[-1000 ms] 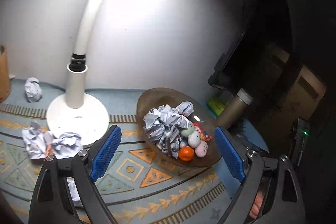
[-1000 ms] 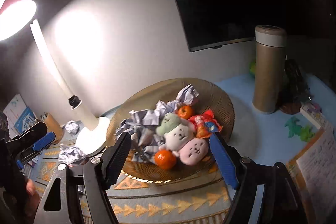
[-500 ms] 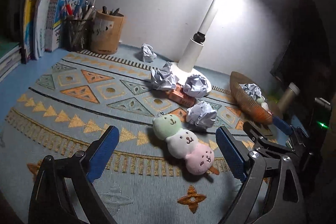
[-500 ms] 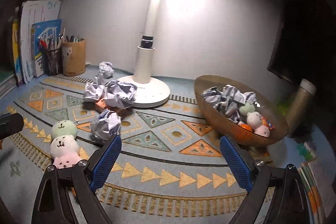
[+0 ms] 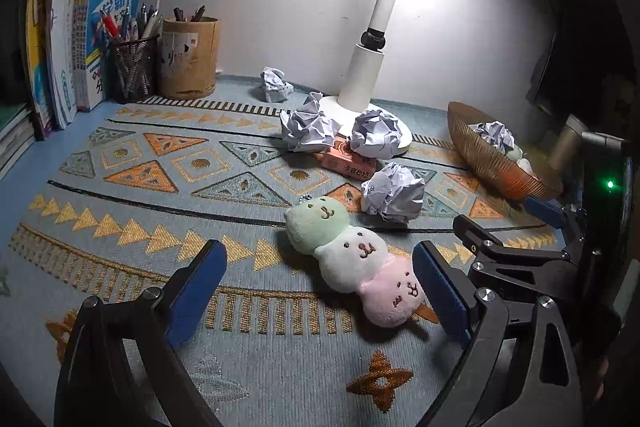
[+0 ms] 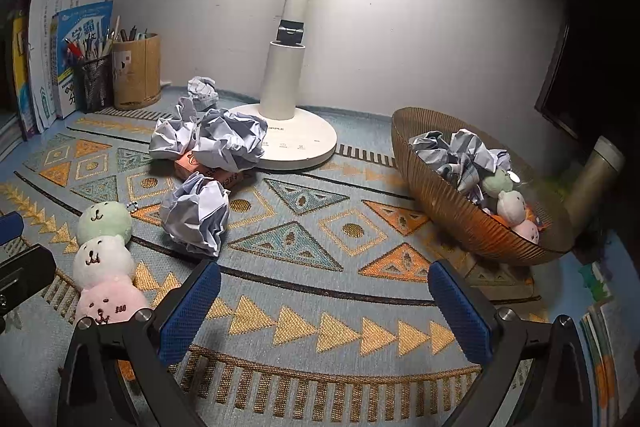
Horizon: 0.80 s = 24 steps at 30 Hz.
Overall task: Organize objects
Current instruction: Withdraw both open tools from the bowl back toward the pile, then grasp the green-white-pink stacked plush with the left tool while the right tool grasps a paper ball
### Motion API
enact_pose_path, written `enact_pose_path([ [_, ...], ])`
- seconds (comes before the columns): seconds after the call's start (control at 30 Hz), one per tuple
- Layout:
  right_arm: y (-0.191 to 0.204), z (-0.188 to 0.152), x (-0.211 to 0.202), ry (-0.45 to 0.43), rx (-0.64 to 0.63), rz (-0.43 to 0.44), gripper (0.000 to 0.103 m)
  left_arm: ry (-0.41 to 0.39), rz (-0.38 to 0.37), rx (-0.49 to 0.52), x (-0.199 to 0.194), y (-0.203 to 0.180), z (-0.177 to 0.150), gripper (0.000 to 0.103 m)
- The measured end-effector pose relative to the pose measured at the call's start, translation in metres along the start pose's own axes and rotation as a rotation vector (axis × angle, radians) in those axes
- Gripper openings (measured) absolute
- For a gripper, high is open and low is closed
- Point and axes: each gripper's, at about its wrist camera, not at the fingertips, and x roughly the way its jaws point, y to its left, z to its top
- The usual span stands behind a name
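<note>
Left gripper (image 5: 318, 291) open, jaws straddling plush toy (image 5: 352, 259) lying on mat (image 5: 120, 227), no contact. Bare mat centre. Right gripper (image 6: 324, 307) opening, nothing between. Bowl (image 6: 452, 203) at right edge, contents partly hidden.

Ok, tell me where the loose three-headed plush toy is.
The plush toy lies on the patterned mat, just ahead of the left gripper, with a crumpled paper ball beyond it.

lamp base (image 6: 296, 143): "OPPLE" | blue book (image 5: 114, 9): Chinese title "学霸" | rest unreadable
</note>
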Motion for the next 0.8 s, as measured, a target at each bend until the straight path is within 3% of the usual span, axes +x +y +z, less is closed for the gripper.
enact_pose_path([
  [0.2, -0.023, -0.001, 0.012, 0.062, 0.118, 0.071, 0.103, 0.131, 0.010, 0.074, 0.025, -0.025, 0.005, 0.094],
  [0.3, -0.034, -0.003, 0.012, 0.063, 0.170, 0.039, 0.103, 0.209, 0.006, 0.131, 0.044, -0.042, 0.007, 0.094],
  [0.37, -0.037, -0.004, 0.010, 0.059, 0.183, 0.064, 0.103, 0.251, 0.066, 0.151, 0.053, -0.042, 0.004, 0.093],
  [0.43, -0.038, -0.005, 0.010, 0.063, 0.190, 0.087, 0.103, 0.295, 0.037, 0.151, 0.052, -0.032, 0.002, 0.093],
  [0.5, -0.036, -0.004, 0.009, 0.057, 0.181, 0.101, 0.103, 0.297, 0.059, 0.159, 0.044, -0.018, 0.007, 0.093],
  [0.6, -0.028, -0.005, 0.001, 0.024, 0.151, 0.111, 0.103, 0.239, 0.121, 0.207, 0.033, 0.004, 0.024, 0.093],
  [0.7, -0.018, -0.004, -0.015, -0.036, 0.131, 0.103, 0.103, 0.297, 0.000, 0.197, 0.038, 0.013, 0.034, 0.092],
  [0.8, -0.003, 0.003, -0.017, 0.001, 0.071, 0.192, 0.103, 0.278, 0.014, 0.165, 0.044, 0.009, 0.027, 0.093],
])
